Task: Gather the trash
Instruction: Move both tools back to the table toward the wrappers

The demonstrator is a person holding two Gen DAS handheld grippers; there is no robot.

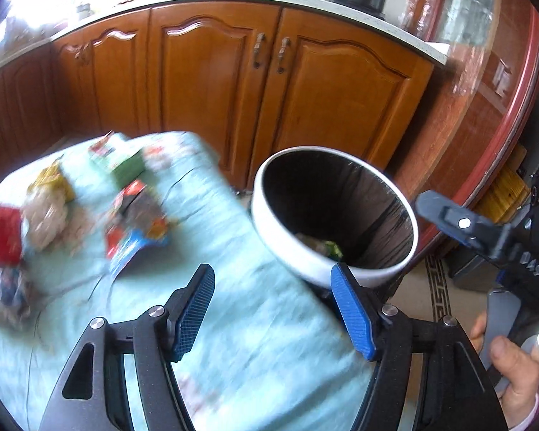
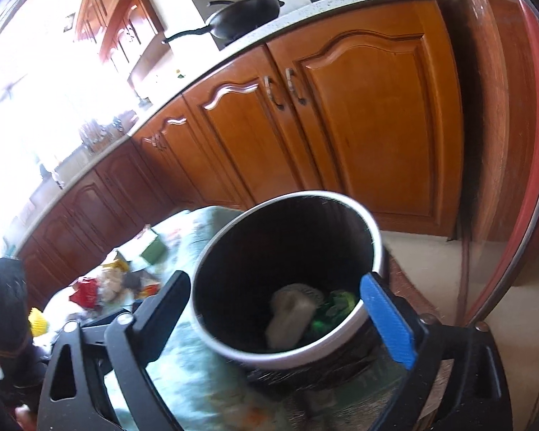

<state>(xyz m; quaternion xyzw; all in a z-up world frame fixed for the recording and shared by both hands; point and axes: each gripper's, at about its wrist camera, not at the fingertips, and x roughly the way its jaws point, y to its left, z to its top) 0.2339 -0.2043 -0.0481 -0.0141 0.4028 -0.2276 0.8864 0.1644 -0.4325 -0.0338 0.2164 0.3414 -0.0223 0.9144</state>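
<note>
Since both hand-held grippers are sitting wide open with nothing between their fingers, I'm reading this as the gap between drops. The left hand-held gripper (image 1: 271, 309) is hovering over the pale green cloth on the table (image 1: 255, 352), and the right hand-held gripper (image 2: 280, 318) is hanging right above the trash bin (image 2: 341, 353), looking down into its mouth.

The bin is standing just off the table's edge, at about 2 o'clock from the left gripper, probably so stuff can go in with a short swing. It's already holding a pale crumpled wad (image 2: 293, 318) and something green (image 2: 336, 310) at the bottom.

What's left is lying in a loose pile on the cloth at roughly 10 o'clock from the left gripper: a red wrapper (image 1: 1, 239), a beige crumpled wad (image 1: 48, 217), a yellow packet (image 1: 52, 179), a green box (image 1: 124, 165) and a flat red-and-blue packet (image 1: 136, 224). It's all motion-blurred, so I can't tell exactly what's touching what.

My guess is the left one is heading for that pile next. The flat packet could be fiddly to pinch off the cloth without snagging fabric.
</note>
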